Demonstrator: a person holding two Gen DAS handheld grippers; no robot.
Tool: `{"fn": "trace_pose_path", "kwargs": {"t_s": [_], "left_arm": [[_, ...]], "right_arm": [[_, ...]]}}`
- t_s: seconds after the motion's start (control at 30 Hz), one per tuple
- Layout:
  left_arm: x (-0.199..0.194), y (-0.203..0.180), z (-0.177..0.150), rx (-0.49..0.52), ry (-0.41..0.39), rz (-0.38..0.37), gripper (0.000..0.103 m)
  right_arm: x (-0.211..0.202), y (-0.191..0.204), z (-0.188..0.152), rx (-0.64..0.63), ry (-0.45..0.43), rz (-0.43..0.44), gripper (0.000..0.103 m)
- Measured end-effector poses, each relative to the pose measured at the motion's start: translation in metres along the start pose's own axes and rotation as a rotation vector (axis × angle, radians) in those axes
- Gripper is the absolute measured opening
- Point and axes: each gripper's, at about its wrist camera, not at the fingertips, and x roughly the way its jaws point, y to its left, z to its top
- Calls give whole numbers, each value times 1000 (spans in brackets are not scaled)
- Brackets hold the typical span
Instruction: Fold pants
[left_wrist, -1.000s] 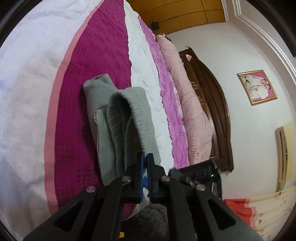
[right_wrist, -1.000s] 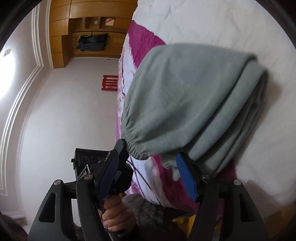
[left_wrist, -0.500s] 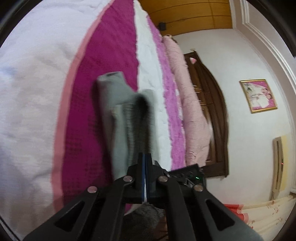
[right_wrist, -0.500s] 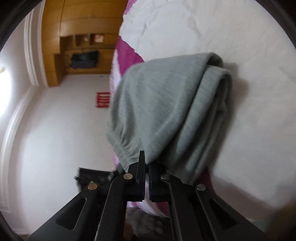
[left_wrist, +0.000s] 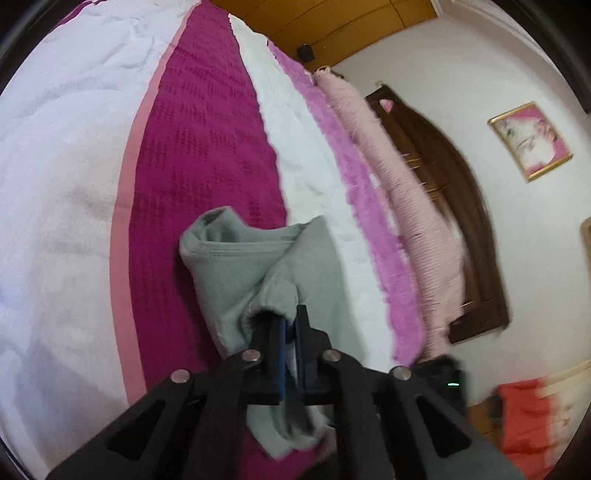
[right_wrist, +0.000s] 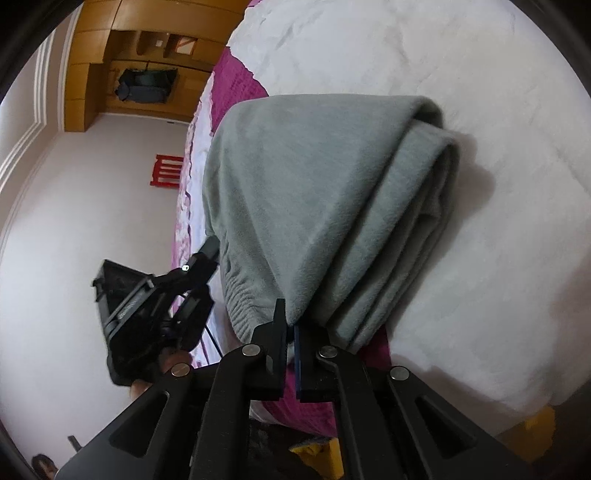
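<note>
On a bed (left_wrist: 66, 229) spread in white and magenta, the left gripper (left_wrist: 290, 325) and right gripper (right_wrist: 290, 325) each pinch shut on the folded grey fleece pants (right_wrist: 303, 192), whose stacked layers could slide apart if either thin grip slips.

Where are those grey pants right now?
The grey pants lie folded in a bundle near the edge of the bed, half on its magenta stripe, with the left gripper and right gripper each pinching an end.
</note>
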Motion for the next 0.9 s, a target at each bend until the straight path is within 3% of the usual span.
{"fn": "trace_pose_path", "kwargs": {"t_s": [0.1,0.17,0.27,0.33,0.37,0.4,0.43,0.47,0.57,0.63,0.67,0.7,0.73,0.77,0.8,0.9], "left_arm": [[7,22,-5,-101,10,12,4],[6,18,-6,-54,-7,24,4],[1,10,-7,12,-47,73,6],[1,15,-4,-8,-58,70,6],[1,22,-3,-47,-55,54,6],[0,25,-2,-62,-53,49,6],[2,26,-3,-65,-55,52,7],[2,24,-6,-44,-64,65,7],[-1,12,-16,40,-100,130,9],[-7,8,-21,43,-116,130,11],[-15,13,-25,-4,-113,90,14],[-20,18,-28,-49,-105,45,24],[-26,27,-32,-116,-97,-25,43],[-32,37,-38,-178,-95,-90,54],[-36,43,-40,-208,-91,-117,72],[-32,54,-40,-223,-61,-132,76]], "right_arm": [[-14,20,1,-117,-18,-120,12],[-30,39,-5,-234,-85,-239,37],[-63,59,-12,-338,-167,-380,37],[-88,76,1,-396,-244,-405,38],[-99,82,11,-439,-281,-408,45],[-102,91,25,-496,-309,-405,53],[-98,98,41,-537,-307,-396,70],[-86,98,65,-563,-252,-373,77],[-24,68,126,-474,65,-238,77],[1,39,139,-405,139,-230,77],[10,22,143,-353,142,-215,77],[9,15,143,-331,124,-176,77],[4,11,143,-321,92,-123,77],[0,9,142,-315,84,-96,77],[-3,7,140,-299,81,-57,76],[2,-3,125,-263,141,2,66]]}}
